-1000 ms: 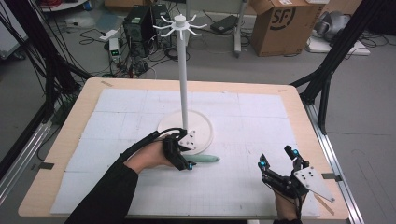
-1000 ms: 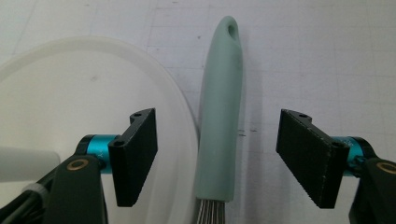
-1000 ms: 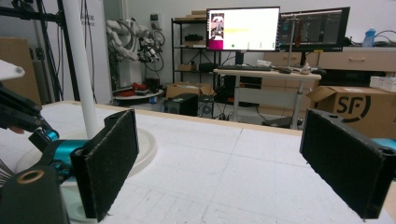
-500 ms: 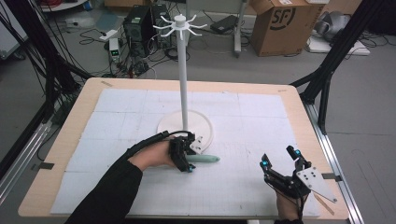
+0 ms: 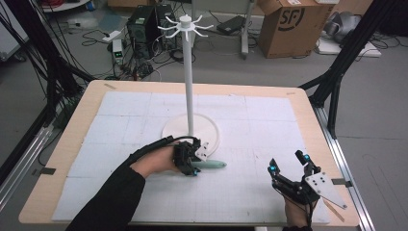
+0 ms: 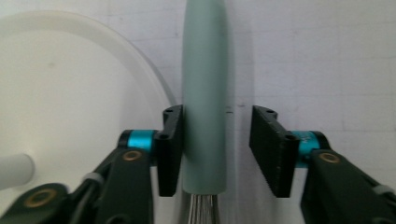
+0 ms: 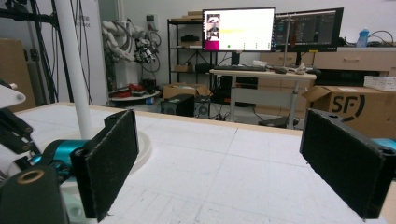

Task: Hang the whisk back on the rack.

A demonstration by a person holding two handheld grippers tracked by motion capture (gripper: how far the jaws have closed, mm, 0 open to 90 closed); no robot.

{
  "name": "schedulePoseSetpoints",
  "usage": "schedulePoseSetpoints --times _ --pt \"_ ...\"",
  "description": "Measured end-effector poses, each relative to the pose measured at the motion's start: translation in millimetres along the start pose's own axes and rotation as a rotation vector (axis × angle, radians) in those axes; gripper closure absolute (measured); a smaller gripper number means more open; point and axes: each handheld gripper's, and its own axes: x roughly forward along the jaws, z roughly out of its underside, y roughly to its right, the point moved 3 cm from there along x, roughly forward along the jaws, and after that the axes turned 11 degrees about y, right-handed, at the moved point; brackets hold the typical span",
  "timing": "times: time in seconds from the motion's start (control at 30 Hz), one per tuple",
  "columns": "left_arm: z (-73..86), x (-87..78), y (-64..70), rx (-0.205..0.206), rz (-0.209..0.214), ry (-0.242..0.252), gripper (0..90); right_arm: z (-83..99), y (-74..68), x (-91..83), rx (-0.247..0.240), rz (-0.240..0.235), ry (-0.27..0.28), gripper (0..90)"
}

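My left gripper (image 6: 215, 151) has slid onto the whisk handle (image 6: 204, 93) — jaws straddle it, not yet pinching; right gripper (image 5: 288, 169) waits, spread wide.

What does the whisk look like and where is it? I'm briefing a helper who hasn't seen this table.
Find the tall white stand mid-table. By the near edge of its round base lies the whisk, between the jaws of the left hand-held gripper. Its smooth pale-green handle, with thin wires at one end, is the only coloured thing on the white mat.
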Motion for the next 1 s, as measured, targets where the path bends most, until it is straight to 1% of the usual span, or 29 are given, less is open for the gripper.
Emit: schedulePoseSetpoints --times 0.03,0.1,0.17,0.2,0.23,0.33,0.4,0.57,0.7,0.77,0.87,1.0 --pt "1.7 2.5 1.0 0.001 0.01 -0.016 58.7 0.1 0.3 0.2 -0.003 -0.001 0.001 10.5" --pt "1.6 3.0 1.1 0.002 0.012 -0.022 59.0 0.2 0.3 0.3 -0.001 0.001 0.0 10.5" --pt "1.6 3.5 1.3 -0.007 0.014 -0.025 59.2 0.1 0.3 0.2 -0.001 0.001 0.0 10.5" --pt "1.5 3.4 1.5 -0.004 0.016 -0.025 62.0 -0.1 0.5 0.3 0.0 0.002 0.001 10.5" --pt "1.6 3.7 2.3 -0.005 0.022 -0.024 62.0 -0.1 0.5 0.3 0.0 0.002 0.001 10.5" --pt "1.1 3.4 4.1 0.002 0.031 -0.03 67.7 -0.1 0.6 0.2 -0.001 0.003 0.001 10.5" --pt "0.9 3.6 3.7 -0.01 0.033 -0.033 68.9 -0.2 0.4 -0.3 0.0 0.005 -0.002 10.5" --pt "1.4 3.7 2.7 -0.031 0.039 -0.03 69.2 -0.5 0.4 -0.6 0.002 0.009 0.0 10.5" --pt "1.4 3.6 2.9 -0.032 0.039 -0.031 69.3 -0.3 0.6 -0.5 -0.001 0.008 -0.001 10.5" --pt "1.5 3.6 1.7 -0.035 0.044 -0.029 69.4 -0.2 0.5 -0.4 -0.002 0.008 -0.002 10.5" --pt "2.8 3.1 0.8 -0.052 0.049 -0.019 69.5 -0.1 0.6 -0.5 -0.005 0.007 -0.002 10.5" --pt "6.2 1.5 0.9 -0.064 0.048 0.015 69.6 0.2 1.5 -0.8 -0.007 0.01 -0.002 10.5"
